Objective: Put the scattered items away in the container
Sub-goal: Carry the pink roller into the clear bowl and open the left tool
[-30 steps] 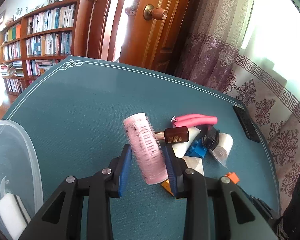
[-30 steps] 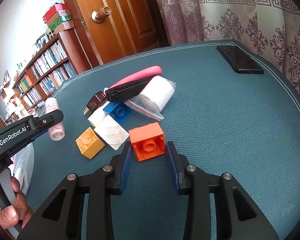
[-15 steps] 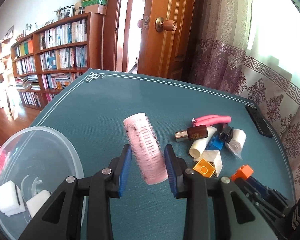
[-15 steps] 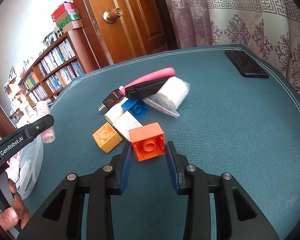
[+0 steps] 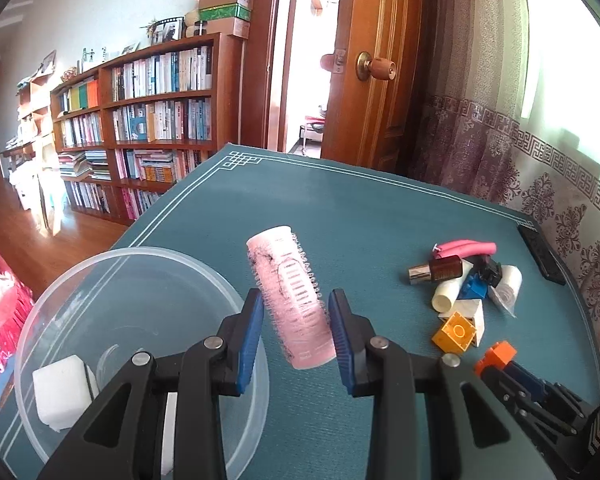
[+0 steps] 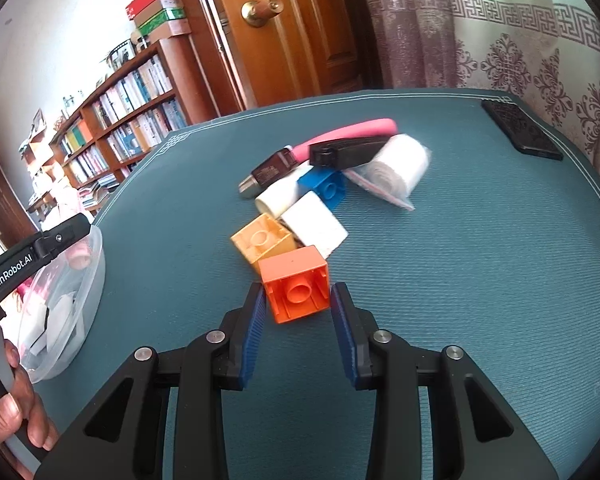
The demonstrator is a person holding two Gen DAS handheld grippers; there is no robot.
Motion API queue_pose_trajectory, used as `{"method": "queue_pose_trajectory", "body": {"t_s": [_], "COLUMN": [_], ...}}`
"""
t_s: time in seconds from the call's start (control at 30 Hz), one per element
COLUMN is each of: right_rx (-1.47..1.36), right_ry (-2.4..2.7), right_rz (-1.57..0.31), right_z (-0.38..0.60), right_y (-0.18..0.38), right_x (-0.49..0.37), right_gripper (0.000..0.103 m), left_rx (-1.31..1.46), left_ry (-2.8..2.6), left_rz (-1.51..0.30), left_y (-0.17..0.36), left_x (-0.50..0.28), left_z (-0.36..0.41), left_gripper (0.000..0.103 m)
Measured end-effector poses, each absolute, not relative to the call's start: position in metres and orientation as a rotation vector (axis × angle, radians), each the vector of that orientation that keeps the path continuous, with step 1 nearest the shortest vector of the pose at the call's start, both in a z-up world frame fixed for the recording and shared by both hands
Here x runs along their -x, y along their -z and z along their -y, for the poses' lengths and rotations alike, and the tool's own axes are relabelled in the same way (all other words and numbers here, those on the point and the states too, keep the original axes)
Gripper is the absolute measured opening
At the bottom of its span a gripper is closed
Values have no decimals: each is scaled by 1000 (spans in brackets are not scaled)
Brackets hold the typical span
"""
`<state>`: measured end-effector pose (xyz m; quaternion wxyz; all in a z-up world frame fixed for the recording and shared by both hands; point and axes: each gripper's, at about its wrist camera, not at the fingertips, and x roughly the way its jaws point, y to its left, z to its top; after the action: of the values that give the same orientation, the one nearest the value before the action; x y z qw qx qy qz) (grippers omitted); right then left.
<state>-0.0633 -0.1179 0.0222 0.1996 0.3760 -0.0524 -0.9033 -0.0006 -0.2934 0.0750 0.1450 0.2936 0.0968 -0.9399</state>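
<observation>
A: The left hand-held gripper (image 5: 296, 328) pinches a pink roller (image 5: 290, 296) between its blue pads, tilted, raised off the bench (image 5: 360, 224) just beside the rim of the clear bowl (image 5: 80, 280).

B: And the right hand-held gripper (image 6: 298, 320)?

A: It pinches an orange block (image 6: 294, 284), open underside toward the camera.

B: What lies in the bowl?

A: A white block (image 5: 60, 392); past that, the plastic blurs things and I cannot tell.

B: Where is the rest?

A: In a heap mid-bench: a yellow block (image 6: 262, 242) touching a white block (image 6: 316, 228), a blue block (image 6: 324, 186) behind them, a brown bottle (image 6: 270, 172), a white tube (image 6: 280, 196), a pink rod (image 6: 348, 130), a black clip (image 6: 348, 152) leaning on a white roll (image 6: 400, 166).

B: Anything apart from the heap?

A: A phone (image 6: 522, 130), well apart at the far right edge. A hand (image 6: 16, 420) grips the left handle at the lower left of the right view.
</observation>
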Motion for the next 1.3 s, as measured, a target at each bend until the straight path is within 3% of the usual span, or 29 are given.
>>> {"method": "queue_pose_trajectory", "body": {"t_s": [0.1,0.13,0.4,0.67,0.8,0.87,1.3], "right_rx": [-1041,-1036,-1017,-1052,-1104,-1114,-1046], "right_ry": [2521,2516,2470,2551,2531,2508,2572], "right_rz": [134,127,40,129,220,239,-1], "right_z": [125,127,159,139,128,129,171], "right_y": [-27,-28,-32,-28,-26,-26,-26], "right_x": [59,58,45,43,55,58,63], "right_gripper": [35,27,20,21,34,35,35], "left_rx": [-833,-828,-812,-796,-809,-815,-853], "left_ry": [2690,2683,2622,2596,2595,2597,2583], "left_rz": [-281,-280,-345,-391,-420,-425,-516], "left_y": [-75,-75,-67,-64,-59,-58,-52], "left_x": [-6,-8,-21,-31,-30,-30,-31], "left_z": [305,309,345,371,377,378,405], "left_gripper": [38,38,38,38,38,38,38]}}
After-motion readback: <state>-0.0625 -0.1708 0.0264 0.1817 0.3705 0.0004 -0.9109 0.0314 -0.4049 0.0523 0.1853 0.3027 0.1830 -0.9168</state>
